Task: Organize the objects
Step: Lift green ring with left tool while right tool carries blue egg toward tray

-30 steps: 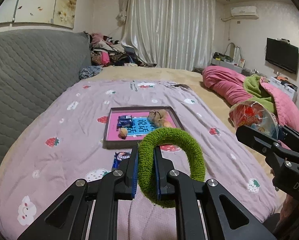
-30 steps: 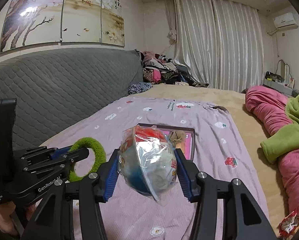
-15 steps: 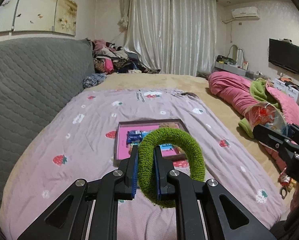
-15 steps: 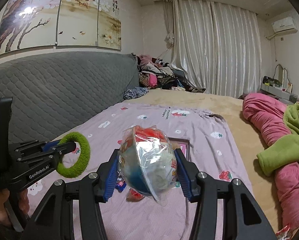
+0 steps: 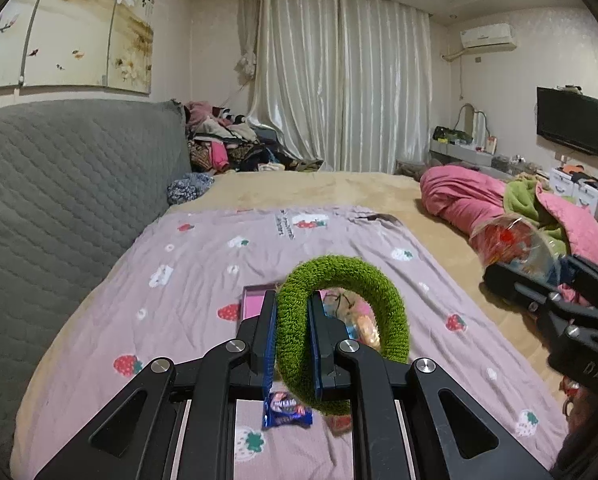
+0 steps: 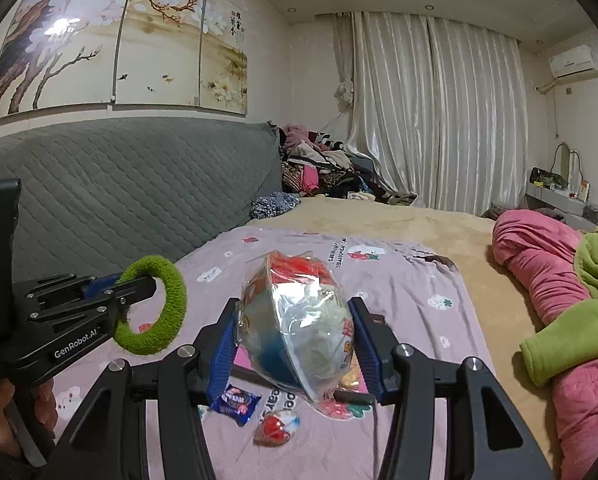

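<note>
The fuzzy green ring [image 5: 341,334] stands on edge above the bed, its band pinched between the nearly closed jaws of the left gripper [image 5: 292,336], while the right gripper [image 6: 295,340], jaws spread wide, clamps a plastic-wrapped toy ball [image 6: 297,320]. The pink tray [image 5: 255,306] lies on the strawberry-print sheet [image 5: 179,280] just ahead of and below both grippers. A blue candy wrapper [image 5: 287,410] and a red-and-white sweet [image 6: 278,426] lie on the sheet nearer the bed's foot edge, under the grippers.

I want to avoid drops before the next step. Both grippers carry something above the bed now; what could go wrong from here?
1. The right gripper grips a crinkly plastic-wrapped ball by its sides; the slick film could slip.
2. The left gripper pinches only one side of the green ring, so it may swing or twist out.
3. The held items hide most of the pink tray, so placing could miss.
</note>
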